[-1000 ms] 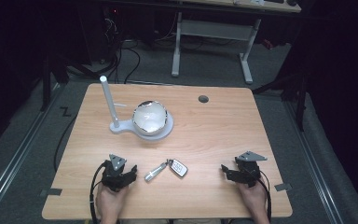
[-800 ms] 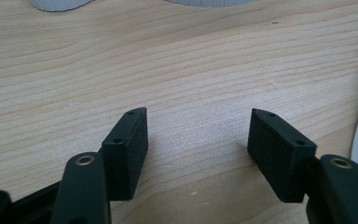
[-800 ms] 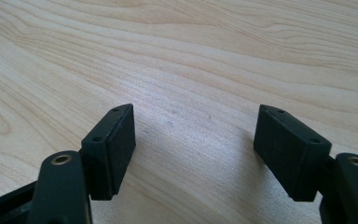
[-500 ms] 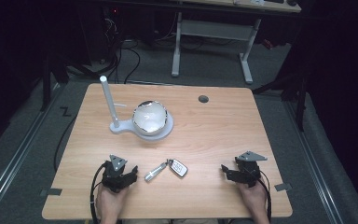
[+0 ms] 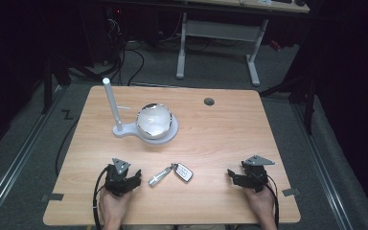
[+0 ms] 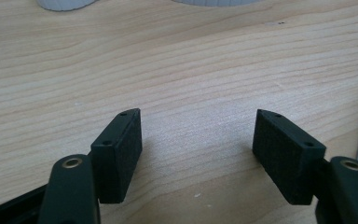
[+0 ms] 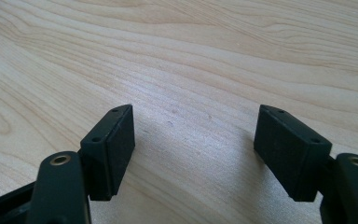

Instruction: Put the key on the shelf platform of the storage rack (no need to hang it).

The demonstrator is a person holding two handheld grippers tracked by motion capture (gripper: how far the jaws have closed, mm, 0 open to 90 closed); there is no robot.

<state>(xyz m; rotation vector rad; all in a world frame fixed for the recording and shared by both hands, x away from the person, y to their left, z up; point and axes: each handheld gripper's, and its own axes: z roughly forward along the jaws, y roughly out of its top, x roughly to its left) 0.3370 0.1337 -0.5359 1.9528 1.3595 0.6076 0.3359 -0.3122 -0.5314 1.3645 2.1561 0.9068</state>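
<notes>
A black car key fob with a silver key on its ring lies on the wooden table near the front edge, between my two grippers. My left gripper rests on the table just left of the key, apart from it. In the left gripper view its jaws stand wide over bare wood; they have just been opening, with nothing between them. My right gripper rests at the front right, well clear of the fob. The right gripper view shows it open over bare wood.
A white stand with an upright post and a shiny round bowl on its base sits at the middle left of the table. A dark round cable hole lies near the far edge. A hand holds each gripper from the front edge.
</notes>
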